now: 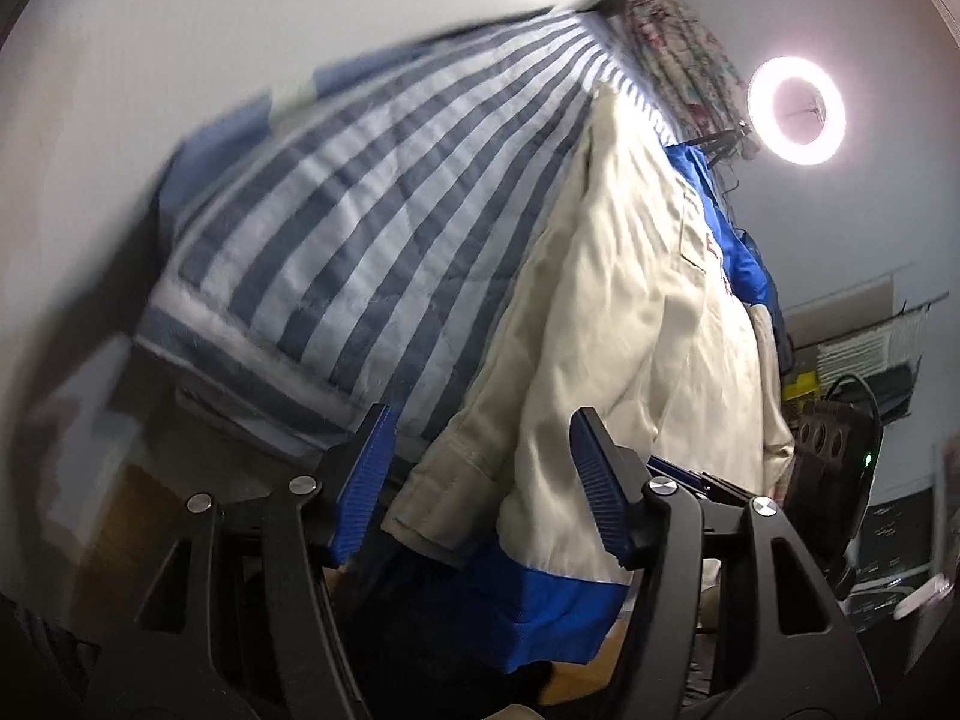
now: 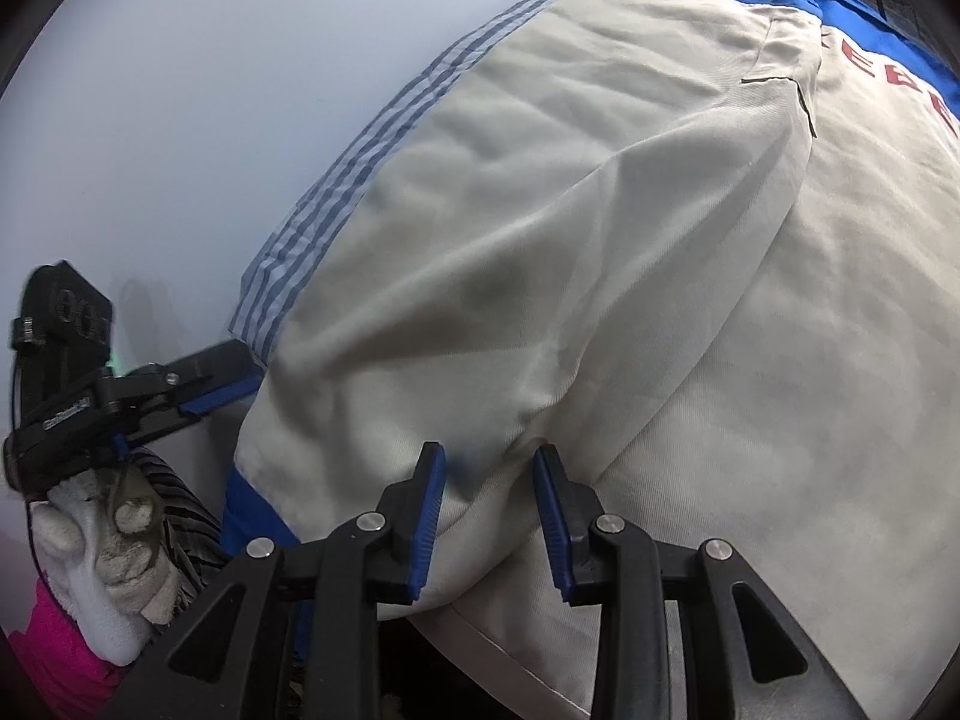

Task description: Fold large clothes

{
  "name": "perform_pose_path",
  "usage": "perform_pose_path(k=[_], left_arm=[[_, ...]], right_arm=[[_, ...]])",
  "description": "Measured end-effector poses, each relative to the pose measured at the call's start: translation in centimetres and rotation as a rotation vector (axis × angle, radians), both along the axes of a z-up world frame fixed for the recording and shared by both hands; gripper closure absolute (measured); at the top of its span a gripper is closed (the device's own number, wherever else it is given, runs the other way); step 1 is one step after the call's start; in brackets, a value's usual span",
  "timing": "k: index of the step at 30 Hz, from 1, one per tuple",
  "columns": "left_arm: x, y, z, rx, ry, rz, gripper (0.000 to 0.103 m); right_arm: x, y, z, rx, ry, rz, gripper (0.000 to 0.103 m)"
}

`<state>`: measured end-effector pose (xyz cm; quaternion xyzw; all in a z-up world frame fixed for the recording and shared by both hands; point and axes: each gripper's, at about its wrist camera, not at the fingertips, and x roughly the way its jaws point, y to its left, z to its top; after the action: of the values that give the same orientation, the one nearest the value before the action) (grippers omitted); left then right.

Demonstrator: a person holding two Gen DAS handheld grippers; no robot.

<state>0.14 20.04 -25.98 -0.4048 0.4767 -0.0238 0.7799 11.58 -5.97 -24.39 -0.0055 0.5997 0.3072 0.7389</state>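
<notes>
Both hand-held grippers are seen beside the cream jacket (image 2: 600, 276) on the striped bed cover (image 1: 336, 228): the left hand-held gripper (image 1: 480, 486) stands apart around its cuff, and the right hand-held gripper (image 2: 489, 516) is clamped on a fold. Red lettering is cut off; blue trim shows.

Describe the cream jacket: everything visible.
The jacket is cream woven cloth with blue trim at collar and hem, red lettering near the chest and a buttoned cuff. It lies spread and creased on a striped blanket. The left gripper is open around the cuff; the right gripper straddles a fold near the edge, grip unclear.
</notes>
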Motion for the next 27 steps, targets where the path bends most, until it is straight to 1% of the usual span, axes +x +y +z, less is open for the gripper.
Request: perform_pose_path(k=[2,6,7,8,9,10,12,14,15,17,18,19,20,23,24,26,27], left_arm=[[0.2,0.5,-0.8,-0.048,0.02,0.011,0.042],[0.4,1.2,-2.0,-0.114,0.049,0.028,0.042],[0.4,1.2,-2.1,-0.13,0.052,0.024,0.044],[0.3,1.0,-2.1,-0.144,0.052,0.008,0.054],[0.3,0.7,-2.1,-0.154,0.053,-0.012,0.06],[0.2,0.2,-1.8,-0.147,0.044,-0.036,0.061],[0.0,-0.6,-1.0,-0.104,0.03,-0.066,0.061],[-0.1,-1.5,-0.5,-0.02,0.023,-0.083,0.061],[-0.1,-1.7,-0.6,-0.001,0.034,-0.085,0.061],[0.1,-1.9,-1.1,0.0,0.051,-0.093,0.061],[0.1,-2.0,-1.1,0.013,0.048,-0.095,0.067],[0.0,-2.2,-0.8,0.043,0.038,-0.1,0.081],[-0.1,-2.5,-0.4,0.064,0.022,-0.106,0.086],[-0.6,-3.3,1.3,0.13,-0.034,-0.124,0.09],[-0.8,-3.9,1.9,0.172,-0.055,-0.137,0.09],[-1.2,-5.2,3.1,0.244,-0.096,-0.165,0.092],[-1.3,-5.7,3.7,0.271,-0.113,-0.177,0.092]], right_arm=[[0.0,-0.2,0.0,0.011,0.005,-0.006,0.071],[0.3,-0.6,-0.2,0.037,0.027,-0.022,0.071],[0.4,-0.6,-0.2,0.04,0.03,-0.024,0.071],[0.4,-0.7,-0.1,0.042,0.032,-0.025,0.071],[0.4,-0.7,-0.1,0.042,0.032,-0.024,0.071],[0.4,-0.8,-0.1,0.042,0.032,-0.022,0.071],[0.5,-0.8,-0.1,0.045,0.036,-0.022,0.071],[0.6,-0.9,-0.2,0.049,0.04,-0.024,0.071],[0.6,-0.9,-0.2,0.052,0.043,-0.026,0.071],[0.7,-1.0,-0.2,0.05,0.044,-0.023,0.071],[0.7,-1.0,-0.2,0.045,0.044,-0.018,0.071],[0.7,-0.8,-0.2,0.04,0.043,-0.014,0.071],[0.8,-0.7,-0.1,0.033,0.045,-0.008,0.071],[1.1,-0.6,1.1,0.038,0.052,0.002,0.068],[1.4,-0.9,2.2,0.06,0.036,-0.004,0.066],[2.3,-1.2,4.0,0.096,0.006,-0.016,0.054],[2.9,-1.2,5.0,0.111,-0.016,-0.023,0.043]])
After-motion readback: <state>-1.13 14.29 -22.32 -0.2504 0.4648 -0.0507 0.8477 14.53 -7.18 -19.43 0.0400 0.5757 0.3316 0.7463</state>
